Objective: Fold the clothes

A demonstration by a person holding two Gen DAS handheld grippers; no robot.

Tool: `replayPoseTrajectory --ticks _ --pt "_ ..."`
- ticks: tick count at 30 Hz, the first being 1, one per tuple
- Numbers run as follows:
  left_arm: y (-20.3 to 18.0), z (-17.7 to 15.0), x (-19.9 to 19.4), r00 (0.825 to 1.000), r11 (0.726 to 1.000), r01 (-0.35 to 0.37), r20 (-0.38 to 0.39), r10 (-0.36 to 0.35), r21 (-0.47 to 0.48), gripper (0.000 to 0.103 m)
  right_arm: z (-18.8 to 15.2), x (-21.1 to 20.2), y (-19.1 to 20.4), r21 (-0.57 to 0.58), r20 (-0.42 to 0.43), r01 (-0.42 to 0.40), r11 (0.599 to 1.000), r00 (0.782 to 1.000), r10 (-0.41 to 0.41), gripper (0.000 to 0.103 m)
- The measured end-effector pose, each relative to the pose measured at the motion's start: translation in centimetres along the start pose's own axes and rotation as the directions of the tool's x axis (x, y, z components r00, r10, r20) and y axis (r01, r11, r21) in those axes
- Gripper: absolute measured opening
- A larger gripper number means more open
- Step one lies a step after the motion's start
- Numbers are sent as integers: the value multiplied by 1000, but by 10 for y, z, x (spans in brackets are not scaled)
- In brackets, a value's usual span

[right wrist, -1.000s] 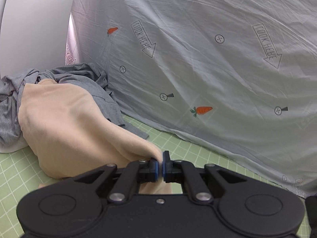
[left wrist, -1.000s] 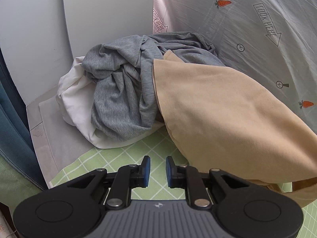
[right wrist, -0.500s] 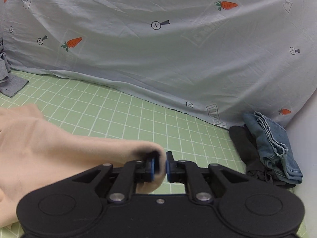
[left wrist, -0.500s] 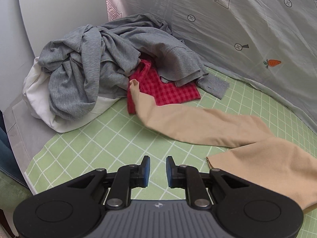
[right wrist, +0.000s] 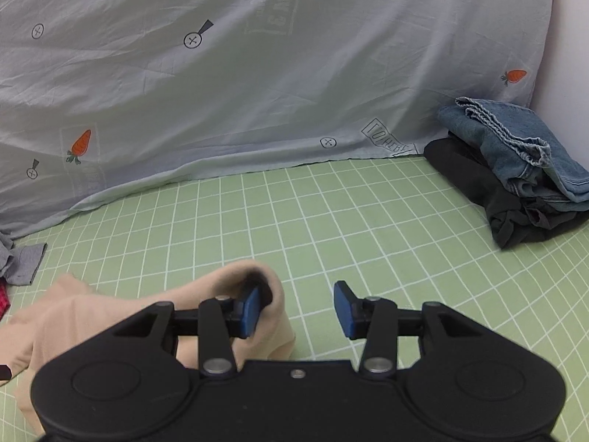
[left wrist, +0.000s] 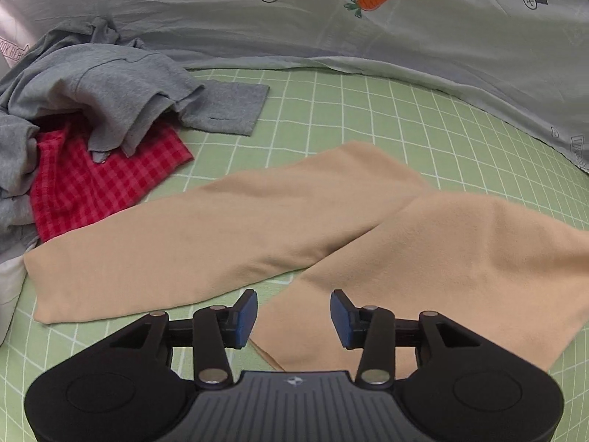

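Two splayed legs, tan garment point(left wrist: 279, 221)

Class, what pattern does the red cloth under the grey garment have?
A red and pink check, seen best in the left wrist view: red cloth, grey garment.

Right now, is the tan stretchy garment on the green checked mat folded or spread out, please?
Spread out, unfolded: the tan stretchy garment lies flat with both legs splayed apart.
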State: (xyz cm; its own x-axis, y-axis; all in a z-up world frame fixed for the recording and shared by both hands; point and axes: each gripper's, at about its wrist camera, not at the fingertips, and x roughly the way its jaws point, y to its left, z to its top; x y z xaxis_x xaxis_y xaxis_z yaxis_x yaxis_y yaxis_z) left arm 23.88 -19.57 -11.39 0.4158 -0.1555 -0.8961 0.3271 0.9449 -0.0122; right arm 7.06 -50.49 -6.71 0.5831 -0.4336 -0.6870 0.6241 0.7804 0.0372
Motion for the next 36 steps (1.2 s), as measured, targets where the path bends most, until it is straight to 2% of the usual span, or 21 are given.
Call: replayPoseTrajectory --ticks 3,5,7,12,17,21,29,31,36 --pt "-14 -3 19 1000 996 4 -29 -1 87 46 -14 12 1 8 -77 0 1000 997 1 44" --pt "-21 -7 25 999 992 2 -33 2 127 52 -23 16 -1 26 -119 -2 1000 993 5 44" --pt "-24 -11 29 999 987 7 -33 -2 159 56 -29 17 -4 27 -139 -7 1000 990 11 44" --pt "-27 -14 38 999 979 -19 -39 27 202 56 -30 9 -20 122 -150 -64 991 985 82 45" --pt "-20 -16 39 999 988 -10 -51 19 156 58 -38 5 -21 111 -179 -37 993 982 57 46" --pt "-11 -24 36 999 996 -7 -50 11 86 59 -41 0 -21 129 -168 -26 991 985 47 46" --pt "-11 -39 30 1000 998 -22 -1 22 66 57 -51 -14 -16 74 -180 -7 997 984 20 48" --pt "-11 -40 30 1000 998 -22 4 22 56 57 -58 -10 -10 42 -211 -17 999 977 26 48" --pt "-10 -41 30 1000 998 -20 1 20 51 57 -76 3 15 -21 -247 -151 988 959 141 48"
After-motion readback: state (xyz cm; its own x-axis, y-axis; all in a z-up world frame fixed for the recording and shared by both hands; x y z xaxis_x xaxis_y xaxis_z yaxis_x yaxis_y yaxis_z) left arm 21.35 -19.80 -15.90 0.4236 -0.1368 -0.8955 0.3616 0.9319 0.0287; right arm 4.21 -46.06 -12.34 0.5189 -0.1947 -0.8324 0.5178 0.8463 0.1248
